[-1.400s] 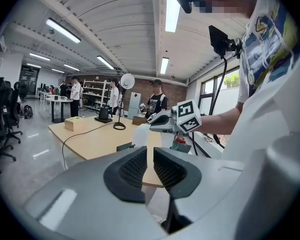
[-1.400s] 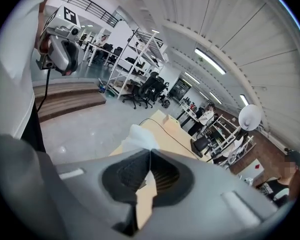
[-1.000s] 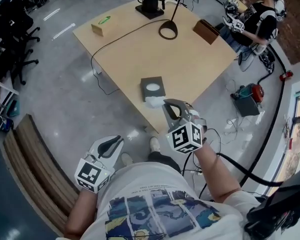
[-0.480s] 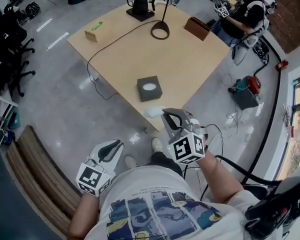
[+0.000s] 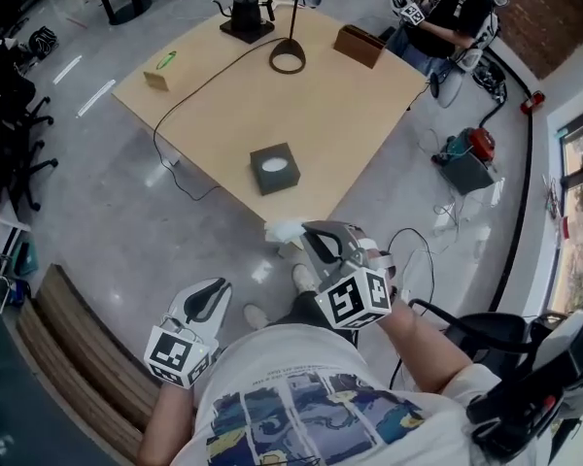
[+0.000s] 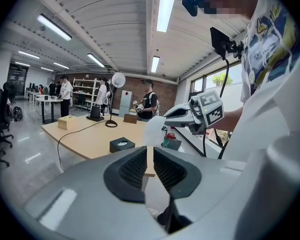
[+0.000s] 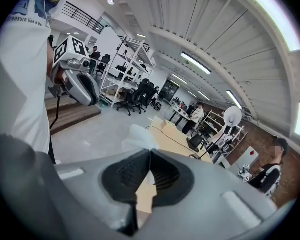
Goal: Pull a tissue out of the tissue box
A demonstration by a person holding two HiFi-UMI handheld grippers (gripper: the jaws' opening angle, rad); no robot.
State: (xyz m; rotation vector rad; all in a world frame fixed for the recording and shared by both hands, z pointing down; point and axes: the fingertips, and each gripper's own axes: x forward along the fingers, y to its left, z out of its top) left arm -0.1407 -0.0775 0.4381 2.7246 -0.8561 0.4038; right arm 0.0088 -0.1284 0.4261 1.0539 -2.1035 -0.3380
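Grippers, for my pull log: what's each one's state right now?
Left gripper: slightly open, empty.
Right gripper: closed on the tissue.

Our right gripper (image 5: 311, 236) reaches forward ahead of the torso, jaws pinched together on a tissue (image 5: 284, 231). Our left gripper (image 5: 214, 291) is low by the hip, jaws a sliver apart, empty.
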